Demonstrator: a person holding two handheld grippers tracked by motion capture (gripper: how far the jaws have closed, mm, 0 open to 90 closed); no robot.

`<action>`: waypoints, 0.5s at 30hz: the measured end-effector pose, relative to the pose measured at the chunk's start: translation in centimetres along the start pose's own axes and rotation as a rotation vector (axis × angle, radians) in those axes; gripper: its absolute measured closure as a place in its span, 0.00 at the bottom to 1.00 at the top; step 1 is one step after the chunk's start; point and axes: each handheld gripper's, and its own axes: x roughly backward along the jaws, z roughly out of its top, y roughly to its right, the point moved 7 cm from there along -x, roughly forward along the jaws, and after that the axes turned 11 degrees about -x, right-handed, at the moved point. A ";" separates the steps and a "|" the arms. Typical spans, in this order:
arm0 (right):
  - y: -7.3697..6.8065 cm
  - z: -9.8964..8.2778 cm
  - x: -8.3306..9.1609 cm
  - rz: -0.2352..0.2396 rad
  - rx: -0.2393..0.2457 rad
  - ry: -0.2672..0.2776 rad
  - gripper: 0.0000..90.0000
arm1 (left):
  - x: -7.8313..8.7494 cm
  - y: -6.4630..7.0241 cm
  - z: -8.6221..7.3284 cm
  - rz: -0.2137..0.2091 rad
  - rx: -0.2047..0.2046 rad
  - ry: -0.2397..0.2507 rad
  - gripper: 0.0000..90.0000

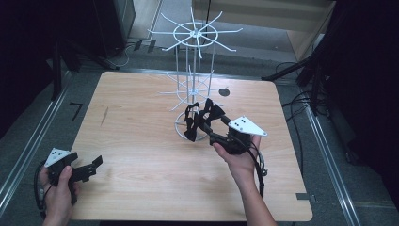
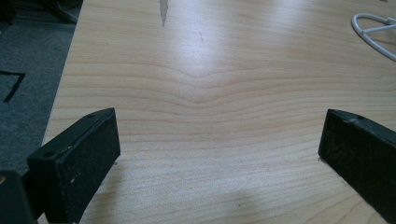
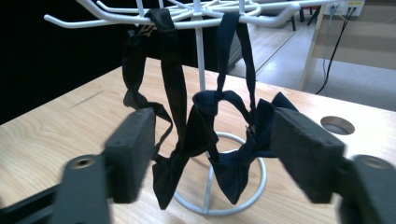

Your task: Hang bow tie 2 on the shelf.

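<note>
Right claw sits centre frame in the high view, jaws spread, nothing pinched. In the right gripper view its two pads flank the hanging black bow ties; the right pad looks just beside or touching the fabric, can't tell which.

Bow ties hang by their straps from the lower-tier hooks of a white wire rack, two of them, one left of the rack's centre post and one right. Same ties in the high view are a dark clump just above the rack's ring base, centre frame.

Wire rack: upright, two tiers of radial hooks, round ring base on the counter, upper centre of the high view. Ring base also visible low centre in the right gripper view.

Right hand grips the claw body from lower right of centre.

Left claw is at the lower left of the high view, jaws spread, empty, held by the left hand near the counter's edge. Left gripper view: bare wood between the pads, rack base ring at upper right.

Counter: light wood, round hole right of the rack.
</note>
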 end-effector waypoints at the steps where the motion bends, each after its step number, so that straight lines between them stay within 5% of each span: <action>1: 0.1 -0.1 0.1 -0.005 0.000 -0.003 0.23 | 0.0 0.0 0.0 0.001 0.000 0.000 0.00; 11: 1.8 -1.0 1.4 -0.017 -0.033 -0.027 0.01 | 0.0 0.0 0.0 0.000 -0.004 -0.001 0.00; 15: 2.6 -1.5 1.9 -0.019 -0.038 -0.029 0.00 | 0.0 0.1 0.0 -0.001 -0.007 0.001 0.00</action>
